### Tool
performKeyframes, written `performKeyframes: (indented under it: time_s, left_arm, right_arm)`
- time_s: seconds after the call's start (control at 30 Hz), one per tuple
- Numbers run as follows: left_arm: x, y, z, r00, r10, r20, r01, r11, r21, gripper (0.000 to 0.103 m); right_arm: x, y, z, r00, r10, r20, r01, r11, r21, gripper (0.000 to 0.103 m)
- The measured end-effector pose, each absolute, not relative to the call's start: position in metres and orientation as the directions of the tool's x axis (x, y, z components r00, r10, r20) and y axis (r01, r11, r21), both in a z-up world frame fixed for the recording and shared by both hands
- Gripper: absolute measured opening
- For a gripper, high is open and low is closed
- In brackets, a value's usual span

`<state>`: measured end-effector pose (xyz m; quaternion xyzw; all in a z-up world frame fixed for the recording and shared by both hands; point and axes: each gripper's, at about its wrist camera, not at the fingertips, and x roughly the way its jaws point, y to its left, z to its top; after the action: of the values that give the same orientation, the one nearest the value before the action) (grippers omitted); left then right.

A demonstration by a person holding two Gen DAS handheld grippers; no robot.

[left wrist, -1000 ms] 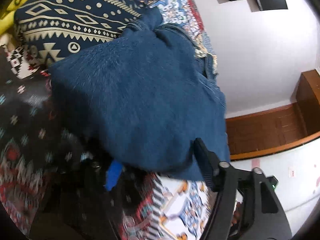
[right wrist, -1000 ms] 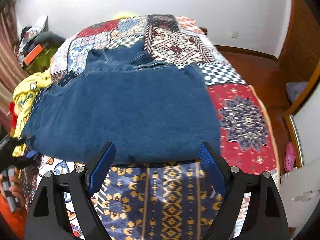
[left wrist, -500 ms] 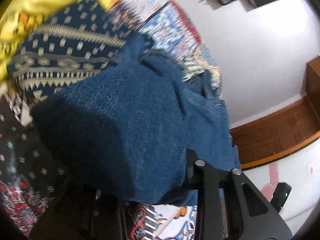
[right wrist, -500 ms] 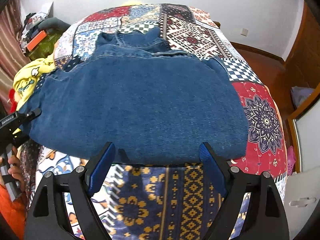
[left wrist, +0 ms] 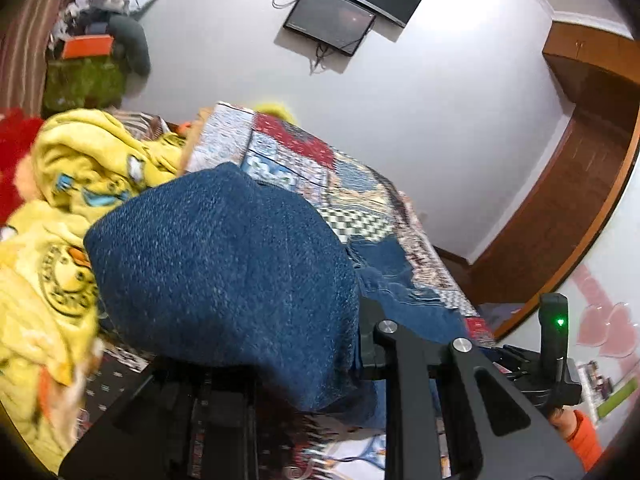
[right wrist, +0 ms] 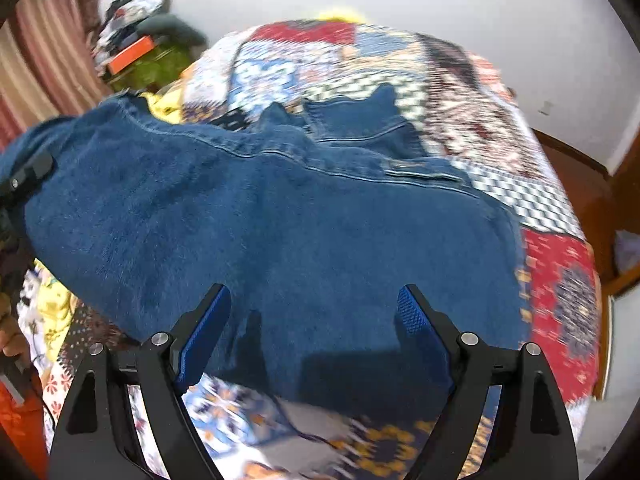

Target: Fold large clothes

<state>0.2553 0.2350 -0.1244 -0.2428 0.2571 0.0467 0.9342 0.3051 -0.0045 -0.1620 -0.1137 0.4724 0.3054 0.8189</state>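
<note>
A large dark blue denim garment lies spread across the patchwork bedspread. Its left end is lifted off the bed by my left gripper. In the left wrist view that gripper has its jaws closing on the denim, which bulges up and drapes over the left finger. My right gripper stands open just above the garment's near edge, blue pads wide apart and not pressing on cloth.
A crumpled yellow blanket lies left of the denim. A heap of clutter sits at the bed's far left corner. A screen hangs on the white wall. Wooden panelling and floor lie to the right. An orange sleeve shows.
My left gripper narrowed onto the denim's corner and rose with it, rolling, so the yellow blanket and wall came into view. My right gripper slid forward over the garment's near edge, still wide.
</note>
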Motion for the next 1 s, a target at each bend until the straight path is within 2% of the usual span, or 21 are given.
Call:
performKeyframes:
  time_s: [0.13, 0.27, 0.5, 0.77, 1.0]
  left_arm:
    - [0.261, 0.246, -0.133, 0.848, -0.044, -0.529, -0.230, 0.867, -0.441, 0.022]
    - [0.272, 0.233, -0.141, 0.825, -0.012, -0.565, -0.238, 0.899, -0.367, 0.022]
    - [0.292, 0.200, -0.122, 0.832, -0.031, -0.554, -0.179, 0.931, -0.320, 0.022]
    - [0.348, 0.089, -0.096, 0.822, -0.115, -0.557, 0.021, 0.985, -0.173, 0.022]
    - [0.386, -0.015, -0.128, 0.731, -0.221, -0.646, 0.214, 0.973, -0.091, 0.021]
  right_arm:
    - [0.305, 0.031, -0.187, 0.295, 0.395, -0.870, -0.664, 0.739, 0.110, 0.083]
    - [0.310, 0.040, -0.207, 0.275, 0.382, -0.882, -0.665, 0.739, 0.112, 0.085]
    - [0.307, 0.019, -0.200, 0.254, 0.414, -0.874, -0.661, 0.734, 0.155, 0.086]
    - [0.315, -0.074, -0.167, 0.393, 0.391, -0.832, -0.535, 0.833, 0.139, 0.086]
    - [0.326, -0.167, -0.156, 0.467, 0.307, -0.829, -0.343, 0.927, 0.150, 0.086]
